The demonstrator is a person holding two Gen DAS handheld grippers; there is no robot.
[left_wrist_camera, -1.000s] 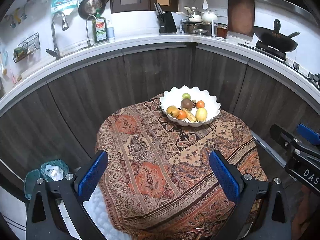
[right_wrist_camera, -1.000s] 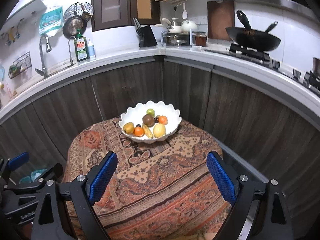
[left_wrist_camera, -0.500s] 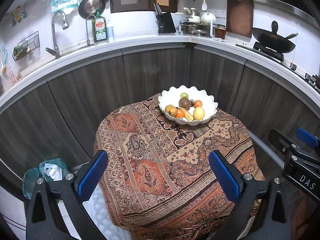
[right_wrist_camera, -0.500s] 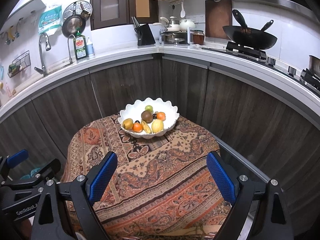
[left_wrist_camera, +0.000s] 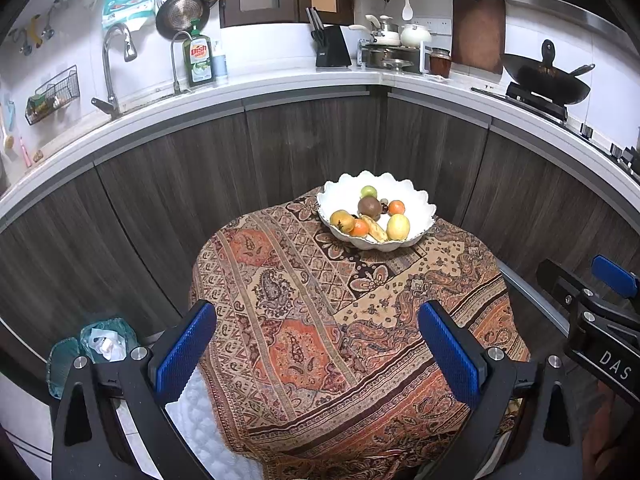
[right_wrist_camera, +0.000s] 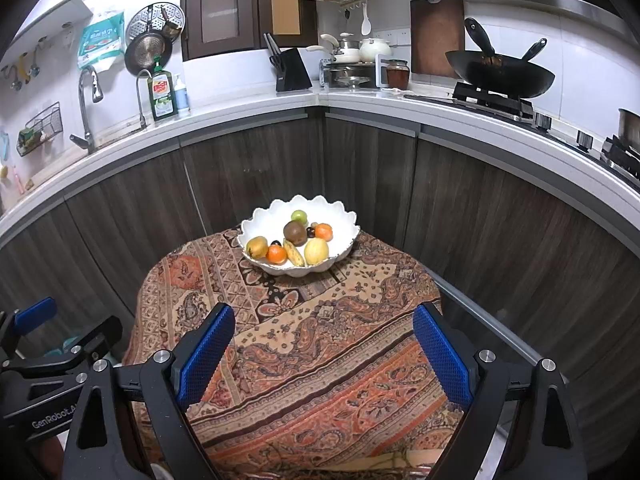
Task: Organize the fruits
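Observation:
A white scalloped bowl (left_wrist_camera: 420, 206) stands at the far side of a small table under a patterned cloth (left_wrist_camera: 304, 320). It holds several fruits: a yellow one (left_wrist_camera: 398, 227), orange ones (left_wrist_camera: 397, 207), a brown one (left_wrist_camera: 369, 206), a green one (left_wrist_camera: 369, 191) and a banana (left_wrist_camera: 375, 229). The bowl also shows in the right wrist view (right_wrist_camera: 344, 220). My left gripper (left_wrist_camera: 316, 356) is open and empty, well back from the bowl above the table's near edge. My right gripper (right_wrist_camera: 324, 354) is open and empty, likewise back from the bowl.
Dark wood cabinets (left_wrist_camera: 304, 144) and a white counter (left_wrist_camera: 280, 80) curve behind the table. A wok (right_wrist_camera: 500, 74) sits on the stove at the right, a sink tap (left_wrist_camera: 114, 68) at the left. A green bin with a bag (left_wrist_camera: 92, 348) stands on the floor at the left.
Both grippers have drawn back from the table, so the bowl looks smaller and farther. Both stay open and empty.

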